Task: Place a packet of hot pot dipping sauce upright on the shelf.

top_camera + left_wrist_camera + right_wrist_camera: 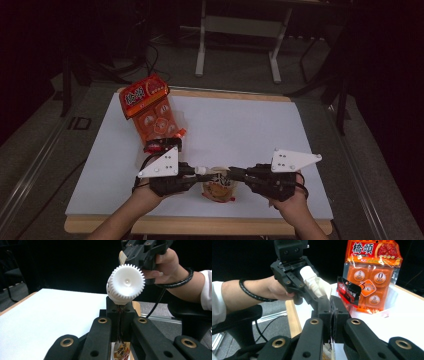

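So, from your jaws outward:
Left gripper (197, 171): your jaws are pressed together on the edge of the spouted pouch (218, 187), just below its white cap (126, 283); in the left gripper view the cap's toothed rim stands right above the closed jaw tips.
Right gripper (237, 174): your jaws are clamped tight on the same pouch's top edge from the other side, a thin dark seam pinched between them in the right gripper view.
Pouch: it hangs between the two grippers near the table's front edge, printed body downward, spout toward your left gripper.
Left hand (150, 192): it comes in from the bottom left, wrapped round the gripper body, the gripper lying level and pointing inward to the right.
Right hand (287, 197): it mirrors that, coming in from the bottom right, the gripper level and pointing left; a white sleeve and a coiled black cable show at the wrist in the left gripper view.
Grippers together: tip to tip, nearly meeting over the pouch.
Orange snack bag (150, 112): it lies beyond your left gripper, toward the far left of the white table (250, 130).
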### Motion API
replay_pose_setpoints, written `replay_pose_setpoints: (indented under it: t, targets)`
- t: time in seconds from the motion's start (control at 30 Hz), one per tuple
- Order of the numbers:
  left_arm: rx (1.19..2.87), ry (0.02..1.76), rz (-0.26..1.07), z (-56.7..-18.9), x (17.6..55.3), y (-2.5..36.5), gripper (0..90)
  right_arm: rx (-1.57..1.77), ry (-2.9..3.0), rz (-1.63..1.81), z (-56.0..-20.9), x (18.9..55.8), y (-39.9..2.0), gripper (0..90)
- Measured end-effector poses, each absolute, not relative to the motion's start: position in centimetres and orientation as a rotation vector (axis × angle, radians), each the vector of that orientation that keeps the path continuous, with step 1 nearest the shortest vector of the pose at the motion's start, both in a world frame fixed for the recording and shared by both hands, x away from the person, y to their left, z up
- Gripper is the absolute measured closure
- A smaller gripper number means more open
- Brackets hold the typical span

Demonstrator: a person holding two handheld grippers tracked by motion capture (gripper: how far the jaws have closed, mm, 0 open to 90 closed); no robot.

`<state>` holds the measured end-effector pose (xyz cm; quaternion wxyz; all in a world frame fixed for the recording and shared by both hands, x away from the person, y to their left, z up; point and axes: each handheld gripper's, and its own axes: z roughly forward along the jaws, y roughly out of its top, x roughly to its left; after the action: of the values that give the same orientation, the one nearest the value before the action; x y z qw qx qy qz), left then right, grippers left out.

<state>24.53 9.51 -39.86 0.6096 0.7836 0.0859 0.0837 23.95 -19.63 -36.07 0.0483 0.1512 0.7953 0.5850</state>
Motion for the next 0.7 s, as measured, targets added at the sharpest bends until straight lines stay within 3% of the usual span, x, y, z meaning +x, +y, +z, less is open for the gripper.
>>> replay_pose_setpoints:
  t: [0.23,0.3,0.43,0.47,0.63,0.67,0.7]
  targets:
    - [1.809,0.216,0.196,-39.6,24.7,9.8,89.6,0.482,2.398,1.807,-35.9,24.2,-20.1,70.6]
    - [1.804,0.221,0.208,-39.6,24.8,10.0,89.6,0.493,2.369,1.811,-35.8,24.2,-20.3,60.0]
    - [1.801,0.224,0.222,-39.2,24.9,10.4,89.6,0.507,2.359,1.796,-35.8,24.2,-20.5,52.3]
    - [1.797,0.228,0.243,-38.7,24.9,10.9,89.6,0.545,2.331,1.778,-35.9,24.3,-20.7,41.0]
    - [1.793,0.229,0.284,-38.2,25.0,11.8,89.6,0.591,2.277,1.769,-36.3,24.6,-21.1,27.7]
    - [1.789,0.237,0.287,-38.0,25.1,12.0,89.6,0.604,2.271,1.769,-36.5,24.7,-21.4,19.3]
    - [1.788,0.239,0.292,-37.9,25.1,12.3,89.6,0.604,2.271,1.769,-36.5,24.7,-21.4,19.3]
